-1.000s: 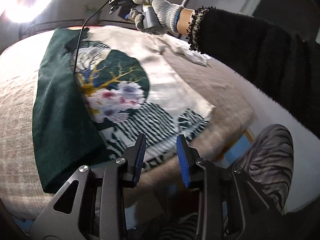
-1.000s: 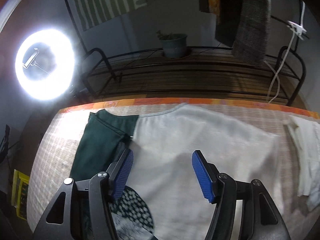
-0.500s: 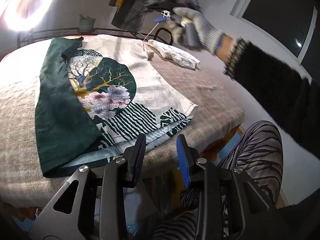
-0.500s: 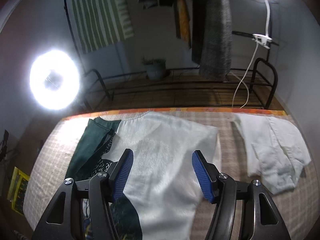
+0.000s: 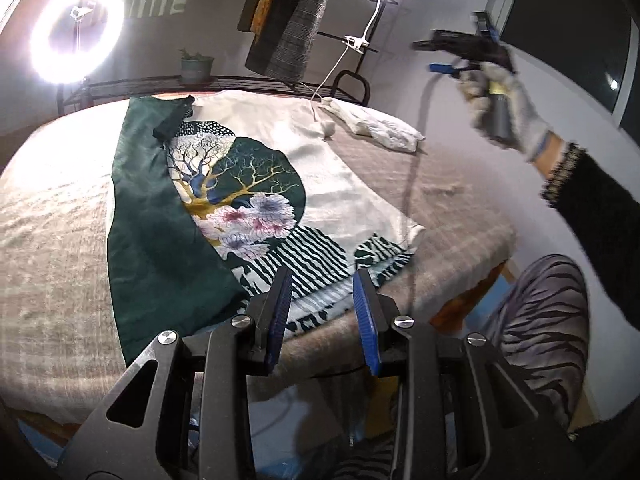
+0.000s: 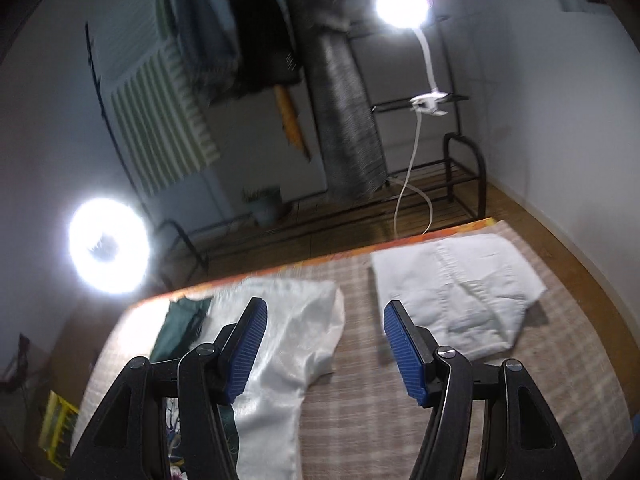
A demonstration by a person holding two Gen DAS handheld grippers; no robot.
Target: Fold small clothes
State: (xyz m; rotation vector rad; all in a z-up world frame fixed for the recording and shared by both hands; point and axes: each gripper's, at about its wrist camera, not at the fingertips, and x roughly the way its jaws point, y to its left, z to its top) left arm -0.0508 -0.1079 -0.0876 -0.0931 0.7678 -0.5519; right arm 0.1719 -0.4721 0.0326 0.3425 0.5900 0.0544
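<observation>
A small shirt (image 5: 256,188) with a tree-and-flower print, dark green left part and white right part lies flat on the checked table cover (image 5: 52,240). Its white side also shows in the right wrist view (image 6: 296,340). My left gripper (image 5: 322,304) is open and empty, just above the shirt's near hem. My right gripper (image 6: 324,344) is open and empty, raised above the table's right side; in the left wrist view it (image 5: 460,56) is high at the upper right in a gloved hand.
A folded white garment (image 6: 452,296) lies at the table's far right corner (image 5: 376,124). A ring light (image 5: 76,32) and a clip lamp (image 6: 400,4) shine behind the table. A black rack (image 6: 460,172) with hanging clothes stands beyond. My striped-trousered leg (image 5: 540,320) is by the near edge.
My right gripper has lifted off the shirt and swung up and to the right, empty. The left gripper has pulled back a little toward the near hem. The shirt stays flat.
</observation>
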